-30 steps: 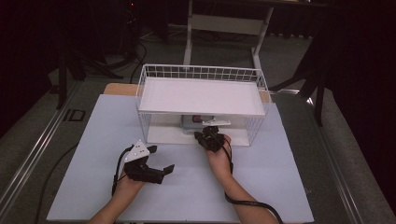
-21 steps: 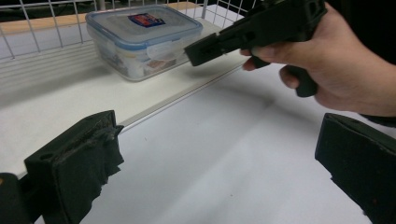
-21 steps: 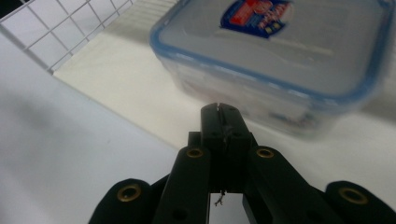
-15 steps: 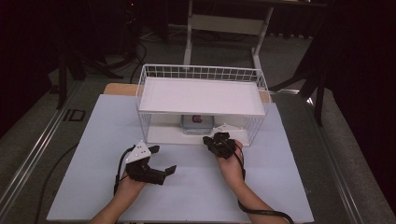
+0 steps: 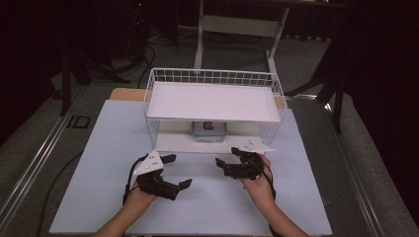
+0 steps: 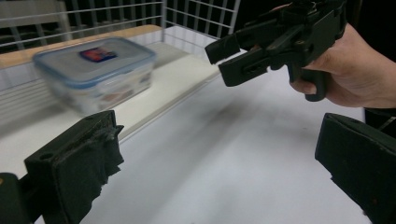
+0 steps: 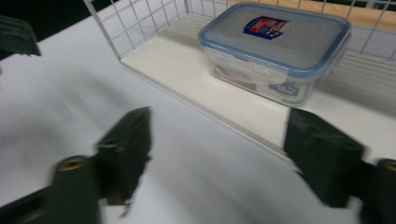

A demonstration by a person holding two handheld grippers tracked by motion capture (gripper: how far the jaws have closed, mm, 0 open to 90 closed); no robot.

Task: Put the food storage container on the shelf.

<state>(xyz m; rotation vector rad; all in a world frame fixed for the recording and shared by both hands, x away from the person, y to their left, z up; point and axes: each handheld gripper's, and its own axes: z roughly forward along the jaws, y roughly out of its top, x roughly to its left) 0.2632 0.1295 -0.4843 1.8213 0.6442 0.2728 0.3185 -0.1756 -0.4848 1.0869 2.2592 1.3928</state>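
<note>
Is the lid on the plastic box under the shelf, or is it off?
On. The blue-rimmed lid sits flat on the clear plastic box, covering its whole top, on the rack's lower board.

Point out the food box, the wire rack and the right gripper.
Box [image 7: 275,37]: right gripper view, on its lid.
Rack [image 5: 212,76]: high view, on its back rim.
Right gripper [image 5: 226,165]: high view, midway between its fingertips.

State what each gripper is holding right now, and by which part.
Nothing. The right gripper, whose jaws have just been opening, and the left gripper are both open and empty; the lidded container sits on the rack's lower shelf.
</note>
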